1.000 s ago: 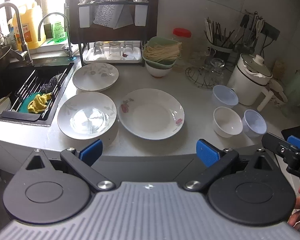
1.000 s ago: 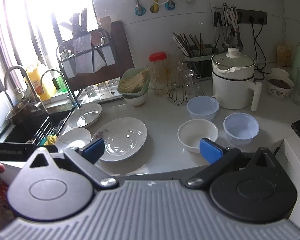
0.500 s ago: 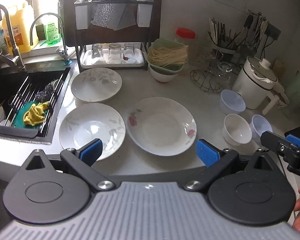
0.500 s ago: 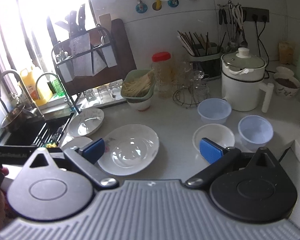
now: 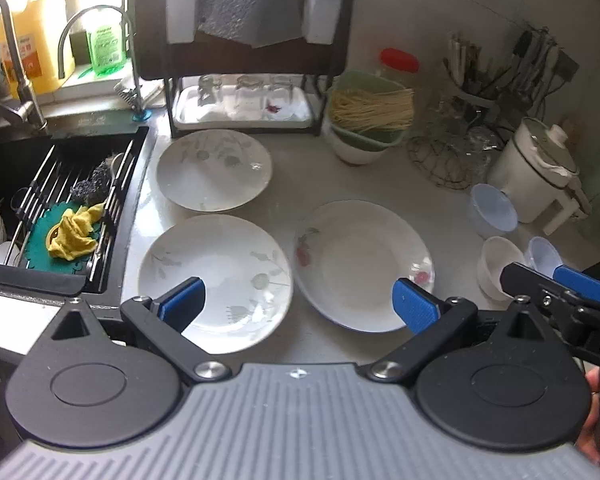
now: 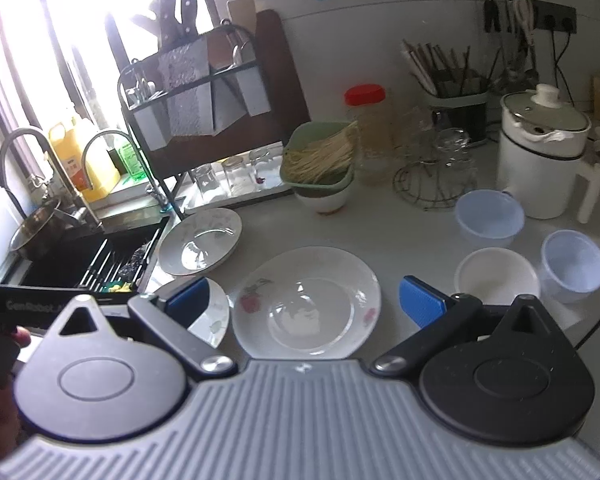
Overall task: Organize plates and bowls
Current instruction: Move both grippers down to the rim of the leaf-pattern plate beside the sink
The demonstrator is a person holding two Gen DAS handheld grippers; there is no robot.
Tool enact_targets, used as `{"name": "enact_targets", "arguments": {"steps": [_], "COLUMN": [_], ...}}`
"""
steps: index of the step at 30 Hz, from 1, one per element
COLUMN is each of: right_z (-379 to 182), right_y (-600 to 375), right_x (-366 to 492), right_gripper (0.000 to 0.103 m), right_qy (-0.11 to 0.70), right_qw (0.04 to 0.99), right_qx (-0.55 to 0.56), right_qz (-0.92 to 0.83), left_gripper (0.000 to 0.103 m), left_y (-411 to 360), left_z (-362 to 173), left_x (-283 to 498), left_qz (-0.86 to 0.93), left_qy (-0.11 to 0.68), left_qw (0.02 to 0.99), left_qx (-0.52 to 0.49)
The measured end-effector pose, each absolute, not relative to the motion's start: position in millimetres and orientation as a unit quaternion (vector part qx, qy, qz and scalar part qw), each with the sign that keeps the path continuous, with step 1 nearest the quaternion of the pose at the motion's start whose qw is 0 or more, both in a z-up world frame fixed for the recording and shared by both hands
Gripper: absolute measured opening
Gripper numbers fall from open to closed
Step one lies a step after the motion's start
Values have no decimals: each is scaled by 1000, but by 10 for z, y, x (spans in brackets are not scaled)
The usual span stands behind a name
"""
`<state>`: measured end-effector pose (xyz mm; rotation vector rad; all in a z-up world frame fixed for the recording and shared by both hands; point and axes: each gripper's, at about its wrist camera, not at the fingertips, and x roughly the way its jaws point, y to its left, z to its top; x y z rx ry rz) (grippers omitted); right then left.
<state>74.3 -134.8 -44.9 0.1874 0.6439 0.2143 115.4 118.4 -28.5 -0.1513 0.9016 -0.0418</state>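
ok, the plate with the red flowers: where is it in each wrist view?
Left wrist: plate with the red flowers, right of centre, beside the near grey-leaf plate.
Right wrist, low centre, just above the gripper body.
Shared landmark: the green basket of noodles, behind it in both.

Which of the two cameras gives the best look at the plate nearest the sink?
The left wrist view: the leaf-patterned plate lies almost wholly in sight, only its near edge behind a gripper finger. The right wrist view shows just a sliver of it, the rest hidden behind a finger of the right hand-held gripper.
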Motion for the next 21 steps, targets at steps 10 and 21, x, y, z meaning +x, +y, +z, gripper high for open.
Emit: {"name": "enact_targets", "arguments": {"steps": [10,21], "right_z": [-593,-878], "right_y": [-875,-253], "right_x": [1074,1480], "right_gripper": [103,101], "right_qy": [331,372], "right_qw": [934,915], "right_qx": [95,115], "right_qz": [96,103], "left_gripper": [101,101], "left_y": [1825,2478], "left_z": [-543,-971], "left_x": [1660,2082], "left_qz": [-13,-29], "left_qy": [452,483], "left_qw": [889,873], "left_qx": [-74,-60]}}
